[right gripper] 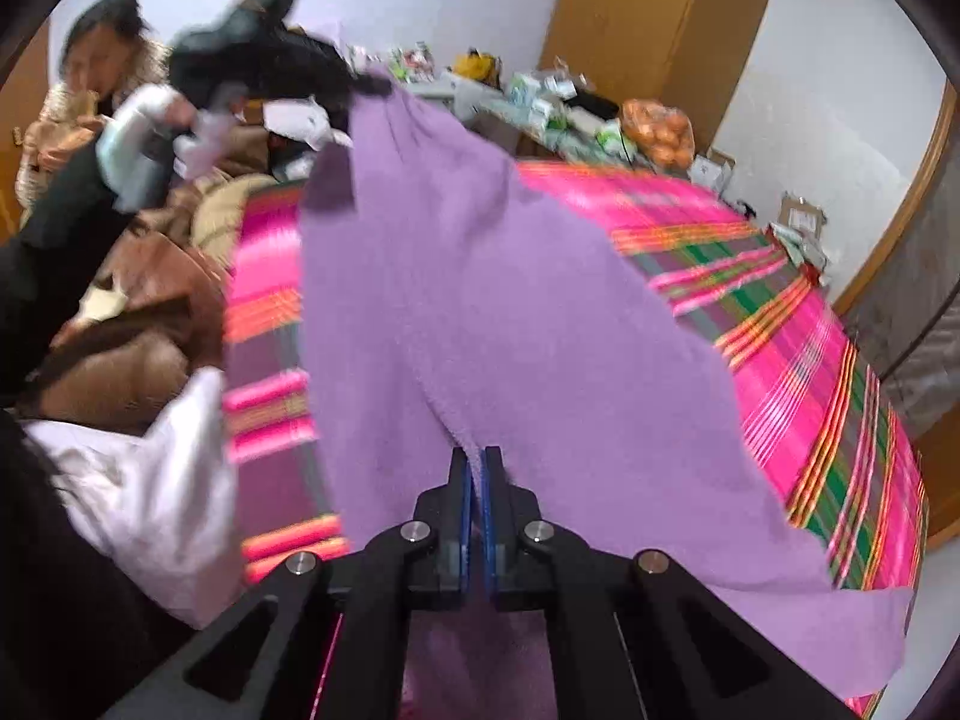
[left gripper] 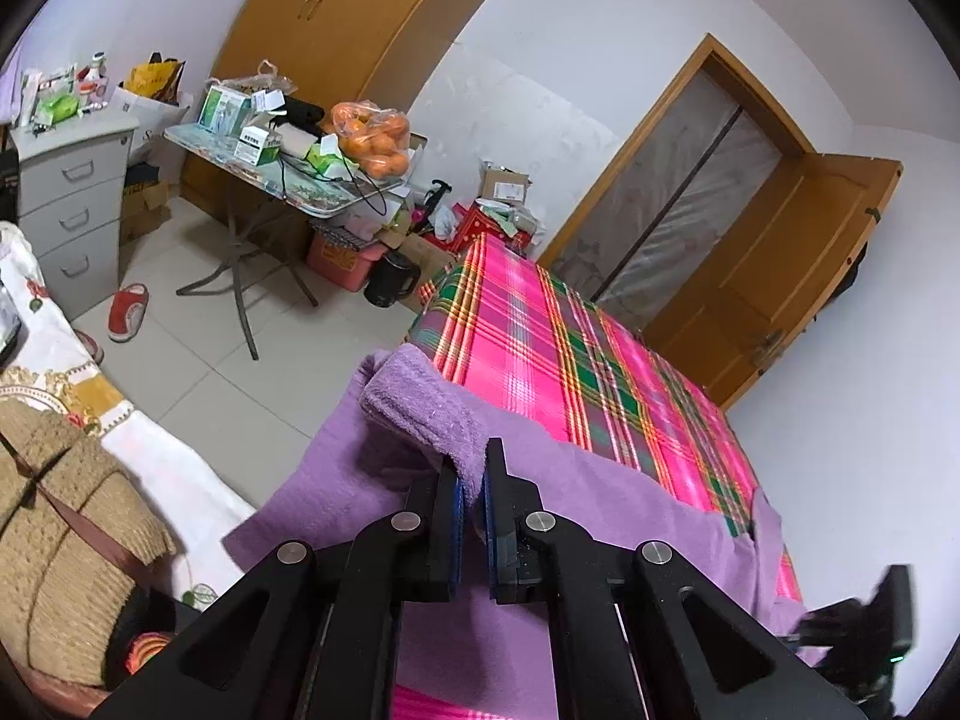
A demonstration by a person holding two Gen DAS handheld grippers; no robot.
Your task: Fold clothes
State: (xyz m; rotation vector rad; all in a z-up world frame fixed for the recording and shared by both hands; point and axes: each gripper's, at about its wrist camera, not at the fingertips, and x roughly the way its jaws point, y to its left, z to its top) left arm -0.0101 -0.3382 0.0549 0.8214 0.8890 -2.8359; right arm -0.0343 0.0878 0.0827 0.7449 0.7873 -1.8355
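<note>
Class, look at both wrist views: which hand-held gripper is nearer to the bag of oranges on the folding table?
Left. The left hand-held gripper pinches the purple garment at the bed's table-side edge, with the oranges just across the floor. The right hand-held gripper holds it farther back.

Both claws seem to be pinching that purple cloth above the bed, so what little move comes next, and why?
Probably lift both ends a little higher. The left gripper and right gripper are each shut on the purple cloth, but it sags onto the plaid bed.
</note>
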